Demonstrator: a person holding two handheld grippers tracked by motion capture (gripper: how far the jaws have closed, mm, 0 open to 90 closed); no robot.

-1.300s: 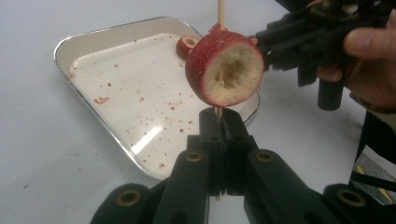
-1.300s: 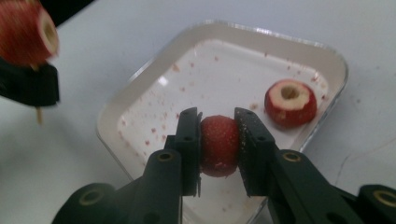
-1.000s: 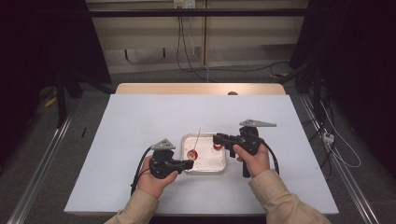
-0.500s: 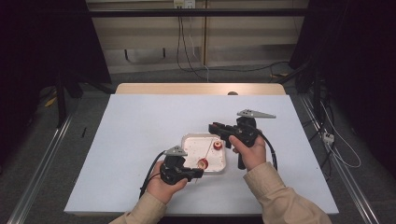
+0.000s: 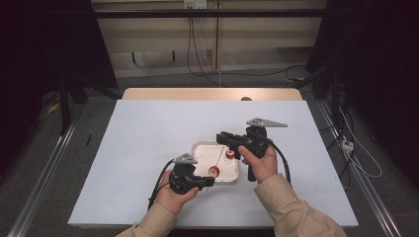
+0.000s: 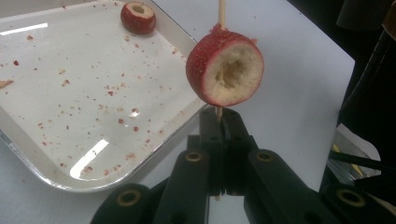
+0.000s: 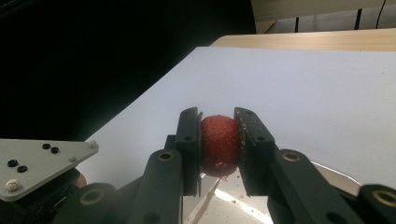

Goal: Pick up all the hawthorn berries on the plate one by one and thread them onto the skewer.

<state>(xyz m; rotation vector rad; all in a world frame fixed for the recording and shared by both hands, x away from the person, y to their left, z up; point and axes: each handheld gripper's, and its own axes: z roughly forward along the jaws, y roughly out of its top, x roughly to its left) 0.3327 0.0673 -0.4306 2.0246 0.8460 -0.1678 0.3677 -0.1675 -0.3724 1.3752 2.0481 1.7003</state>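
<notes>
high view: left gripper [image 5: 210, 181] low at the near edge of the white tray [image 5: 200, 148], clamped on the bottom end of a thin wooden skewer [image 5: 219, 154] slanting up and away toward the right gripper [image 5: 222, 137]. one cored strawberry piece [image 5: 213, 171] threaded on the skewer just above the left jaws. a second cored piece [image 5: 230, 154] lying in the tray near the right hand. against a second ago: left gripper shifted toward the person and to the right, now at the tray's near right corner rather than its left side; right gripper closer in over the tray; skewer now spanning between the two grippers instead of standing alone over the tray.

left gripper view: jaws pressed together on the skewer [image 6: 221, 14], stick running straight up through the threaded piece [image 6: 225, 67], hollow pale core facing the camera. red crumbs scattered over the tray [image 6: 28, 154], not readable from above. loose piece [image 6: 138, 17] at the tray's far rim.

right gripper view: jaws clamped on a whole-looking red strawberry [image 7: 219, 144], seeded skin toward the camera; too small to make out from above. skewer tip [image 7: 205, 205] just below the berry, whether touching cannot be told. grey plate of the left gripper [image 7: 42, 163] at lower left.
</notes>
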